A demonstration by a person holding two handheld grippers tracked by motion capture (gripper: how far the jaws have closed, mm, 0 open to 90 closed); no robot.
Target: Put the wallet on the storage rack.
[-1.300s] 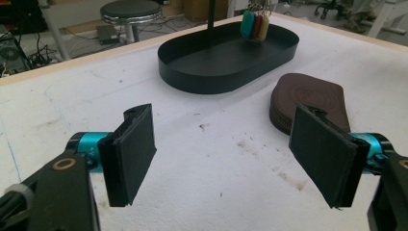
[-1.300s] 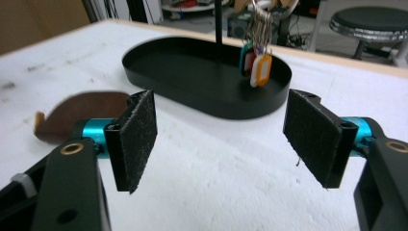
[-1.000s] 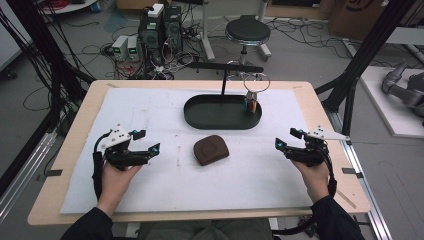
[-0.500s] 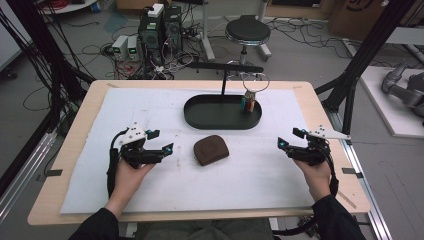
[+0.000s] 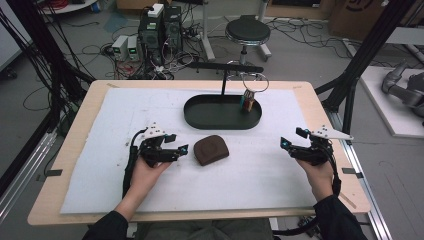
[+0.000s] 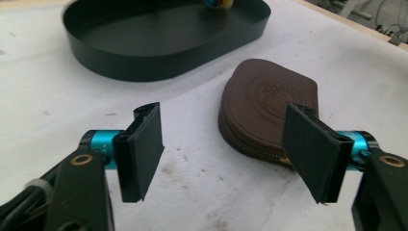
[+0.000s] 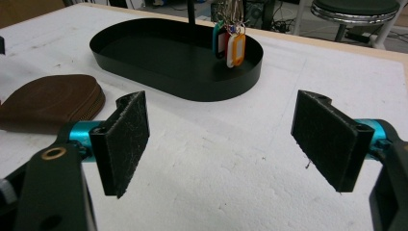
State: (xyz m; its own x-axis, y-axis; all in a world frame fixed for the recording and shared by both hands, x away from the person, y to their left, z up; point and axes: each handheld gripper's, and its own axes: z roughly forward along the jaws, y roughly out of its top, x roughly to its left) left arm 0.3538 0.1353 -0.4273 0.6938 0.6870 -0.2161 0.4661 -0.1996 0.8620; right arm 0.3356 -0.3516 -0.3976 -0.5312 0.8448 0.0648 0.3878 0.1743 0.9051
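Left gripper (image 5: 184, 148) sits low over the white mat (image 5: 125, 115), just left of the brown zip pouch (image 5: 211, 150) — tips near its edge, not touching as far as the high view shows. In the left gripper view the jaws stand apart with nothing between them; they have just been closing a little, and the right-hand pad (image 6: 308, 149) overlaps the near corner of the pouch (image 6: 269, 108) in the picture, though contact can't be told. The other pad (image 6: 142, 151) is over bare mat. The pouch lies flat on the mat, zip edge toward the left gripper, embossed round mark on top, just in front of the black oval tray (image 5: 200, 117) and apart from it. Right gripper (image 5: 288, 142) is well off to the right of the pouch, over the mat near the table's (image 5: 320, 105) right edge, held in the person's right hand (image 5: 317, 172). Its own view shows jaws spread wide and empty — tray (image 7: 144, 67) ahead, pouch (image 7: 48, 103) off to the left. Key tags (image 7: 228, 45) in green, white and orange hang from a ring on a black stand, down at the tray's far end.
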